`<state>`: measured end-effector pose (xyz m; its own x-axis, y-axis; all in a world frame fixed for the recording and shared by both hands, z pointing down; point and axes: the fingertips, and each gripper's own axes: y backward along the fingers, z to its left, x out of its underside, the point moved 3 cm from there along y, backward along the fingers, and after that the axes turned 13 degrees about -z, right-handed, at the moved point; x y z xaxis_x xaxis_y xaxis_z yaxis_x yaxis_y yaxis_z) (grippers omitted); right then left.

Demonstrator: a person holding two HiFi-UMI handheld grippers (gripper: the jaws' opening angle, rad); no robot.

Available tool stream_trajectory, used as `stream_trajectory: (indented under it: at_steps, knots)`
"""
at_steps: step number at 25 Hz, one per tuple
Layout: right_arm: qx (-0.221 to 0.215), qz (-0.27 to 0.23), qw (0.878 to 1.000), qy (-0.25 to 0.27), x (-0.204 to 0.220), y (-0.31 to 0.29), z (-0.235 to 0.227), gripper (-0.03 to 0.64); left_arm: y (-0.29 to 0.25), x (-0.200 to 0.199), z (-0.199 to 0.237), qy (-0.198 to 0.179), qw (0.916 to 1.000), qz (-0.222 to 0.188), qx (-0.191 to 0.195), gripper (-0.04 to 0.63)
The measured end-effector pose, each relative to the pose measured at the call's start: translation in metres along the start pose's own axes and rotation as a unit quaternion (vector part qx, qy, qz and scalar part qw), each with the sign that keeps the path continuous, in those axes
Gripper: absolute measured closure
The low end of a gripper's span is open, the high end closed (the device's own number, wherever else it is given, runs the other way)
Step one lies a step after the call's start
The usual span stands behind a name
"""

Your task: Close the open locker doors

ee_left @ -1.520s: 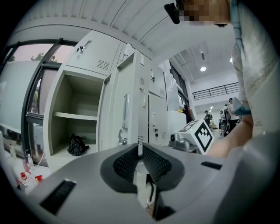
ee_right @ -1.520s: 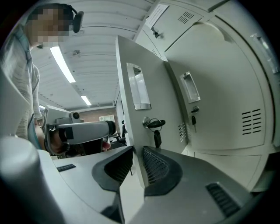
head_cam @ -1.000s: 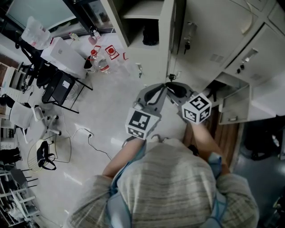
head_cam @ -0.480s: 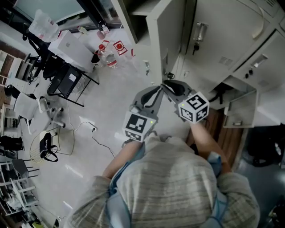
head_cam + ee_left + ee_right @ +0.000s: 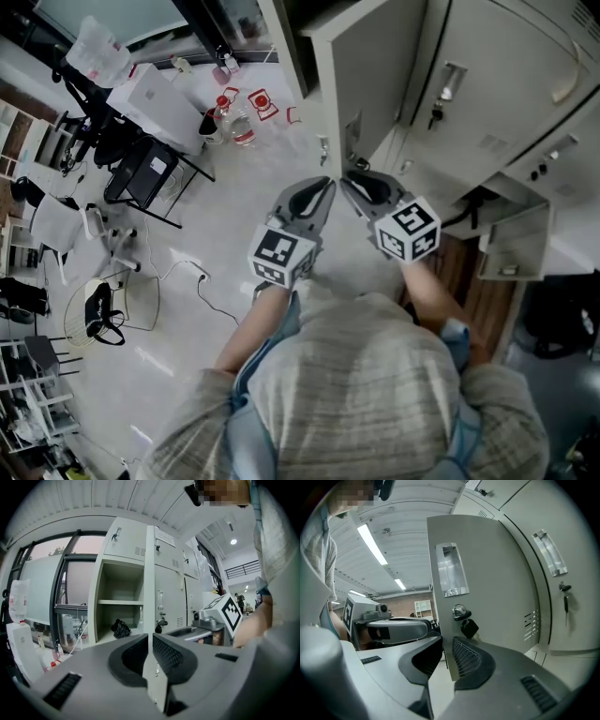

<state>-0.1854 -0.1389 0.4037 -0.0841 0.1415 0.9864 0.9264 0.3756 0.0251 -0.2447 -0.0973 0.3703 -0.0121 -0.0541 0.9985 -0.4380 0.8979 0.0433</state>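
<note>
The open locker door [image 5: 375, 84] stands swung well out from its compartment [image 5: 119, 616], which is empty except for a small dark bundle [image 5: 121, 629] on its shelf. Both claws sit on the door's free edge, just below its lock [image 5: 461, 612]. The left claw [image 5: 148, 641] is nearly closed, its pads pinching the thin edge seen end-on. The right claw [image 5: 446, 641] stands a little wider, with one pad on each face of the same edge, and looks clamped on it too. Gripping at the free edge, far from the hinge, probably gives the most leverage for swinging the door shut, and two grips should keep the thin panel from twisting
</note>
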Motion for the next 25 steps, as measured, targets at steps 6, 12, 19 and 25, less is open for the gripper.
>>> stream_trajectory:
  at_steps: [6,12,19,25]
  knots:
    - [0.027,-0.006,1.0,0.003,0.001,-0.034,0.005,0.551,0.003,0.007,0.044,0.005,0.9997,-0.004,0.023,0.583]
    - [0.076,-0.021,0.997,-0.001,0.002,-0.068,-0.001,0.551,0.004,0.01,0.088,0.014,0.9982,0.001,0.058,0.584]
    - [0.135,-0.035,0.99,0.003,0.003,-0.105,-0.016,0.551,-0.003,0.017,0.131,0.015,0.9939,-0.003,0.109,0.584]
    - [0.166,-0.047,0.985,0.016,-0.001,-0.13,-0.024,0.551,-0.013,0.017,0.159,0.014,0.9895,-0.011,0.143,0.583]
